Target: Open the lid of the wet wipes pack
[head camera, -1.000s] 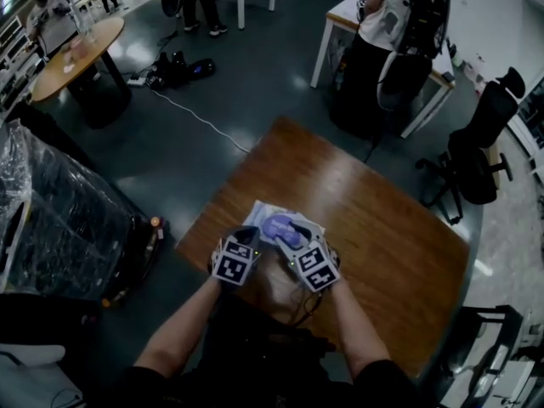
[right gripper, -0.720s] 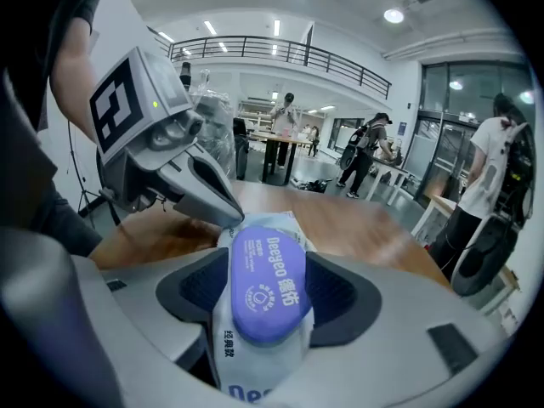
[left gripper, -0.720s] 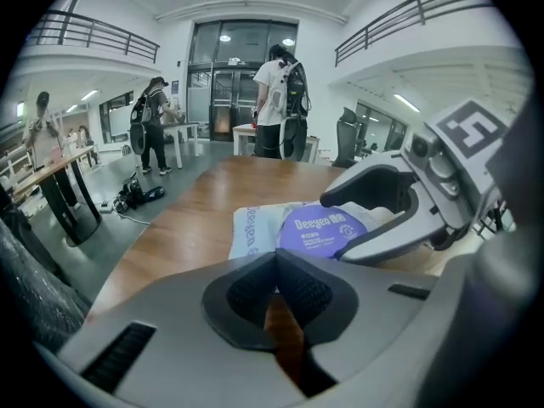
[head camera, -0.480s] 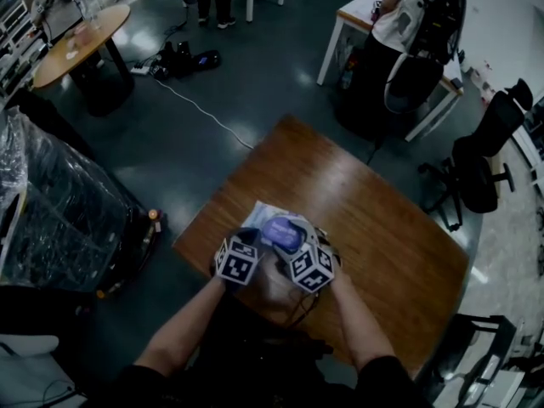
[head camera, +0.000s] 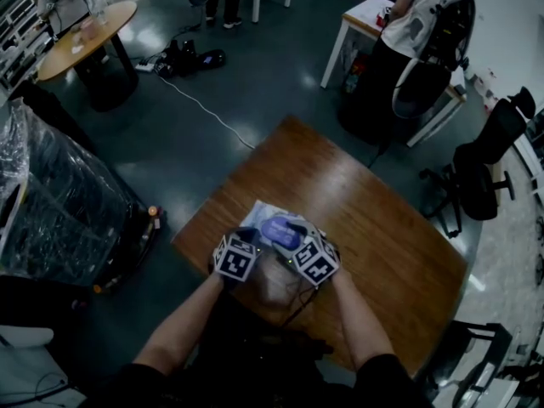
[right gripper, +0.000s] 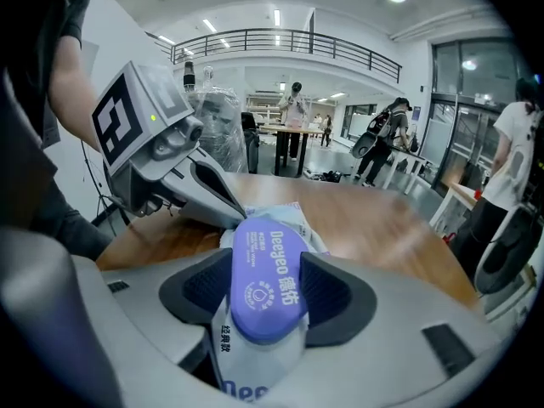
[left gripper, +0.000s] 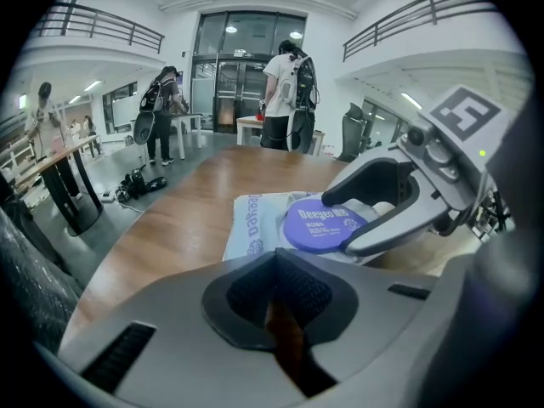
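A pale wet wipes pack (head camera: pixel 263 214) with a round purple lid (head camera: pixel 279 230) lies flat on the wooden table (head camera: pixel 374 219), near its front-left corner. In the right gripper view the lid (right gripper: pixel 265 279) fills the gap of my right gripper (right gripper: pixel 268 291). Its jaws are closing, and both pads hug the lid's sides. The left gripper view shows that same gripper (left gripper: pixel 337 223) straddling the lid (left gripper: pixel 321 226) from the right. My left gripper (left gripper: pixel 276 257) is shut with nothing between its pads. Its tip (right gripper: pixel 234 217) sits at the pack's left edge.
The table's front edge runs just below both hands. On the floor beyond are a round wooden table (head camera: pixel 81 36), a white table with a person beside it (head camera: pixel 408 15), an office chair (head camera: pixel 484 160) and a plastic-wrapped bulk (head camera: pixel 51 202) at the left.
My right gripper has rolled and sunk a little onto the lid, coming closer to the left one. The left gripper has hardly moved.
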{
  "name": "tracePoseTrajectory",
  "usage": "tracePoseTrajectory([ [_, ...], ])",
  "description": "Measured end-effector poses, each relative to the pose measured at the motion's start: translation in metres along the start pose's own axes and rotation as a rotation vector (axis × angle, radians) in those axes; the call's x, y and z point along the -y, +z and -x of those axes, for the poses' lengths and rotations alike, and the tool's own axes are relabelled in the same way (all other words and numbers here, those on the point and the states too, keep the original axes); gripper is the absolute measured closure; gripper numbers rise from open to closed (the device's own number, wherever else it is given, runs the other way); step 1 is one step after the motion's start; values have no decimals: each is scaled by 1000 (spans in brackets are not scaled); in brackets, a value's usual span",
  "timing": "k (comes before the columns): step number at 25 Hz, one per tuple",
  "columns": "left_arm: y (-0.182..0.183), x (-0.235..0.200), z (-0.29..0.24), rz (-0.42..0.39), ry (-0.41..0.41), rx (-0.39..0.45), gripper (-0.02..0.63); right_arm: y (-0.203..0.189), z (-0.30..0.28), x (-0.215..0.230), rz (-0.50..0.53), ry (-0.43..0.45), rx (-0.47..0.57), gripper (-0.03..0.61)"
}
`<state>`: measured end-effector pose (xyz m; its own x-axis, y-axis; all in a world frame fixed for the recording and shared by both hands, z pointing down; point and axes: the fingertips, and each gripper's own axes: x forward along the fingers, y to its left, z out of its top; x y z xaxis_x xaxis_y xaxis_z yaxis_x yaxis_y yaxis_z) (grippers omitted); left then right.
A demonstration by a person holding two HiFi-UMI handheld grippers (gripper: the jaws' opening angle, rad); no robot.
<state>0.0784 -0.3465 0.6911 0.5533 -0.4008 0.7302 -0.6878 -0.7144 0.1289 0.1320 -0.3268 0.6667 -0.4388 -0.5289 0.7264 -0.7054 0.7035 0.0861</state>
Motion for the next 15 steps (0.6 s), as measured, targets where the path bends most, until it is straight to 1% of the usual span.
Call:
tracePoseTrajectory([
  [4, -4, -4, -3, 2, 11, -10, 607, -1, -1, 1, -32, 41, -11, 311],
  [10, -1, -1, -4, 9, -10, -5, 607, 2, -1, 4, -78, 109, -4, 313],
  [15, -1, 0, -5, 17, -15, -3, 607, 3, 2, 5, -94, 119, 12, 313],
])
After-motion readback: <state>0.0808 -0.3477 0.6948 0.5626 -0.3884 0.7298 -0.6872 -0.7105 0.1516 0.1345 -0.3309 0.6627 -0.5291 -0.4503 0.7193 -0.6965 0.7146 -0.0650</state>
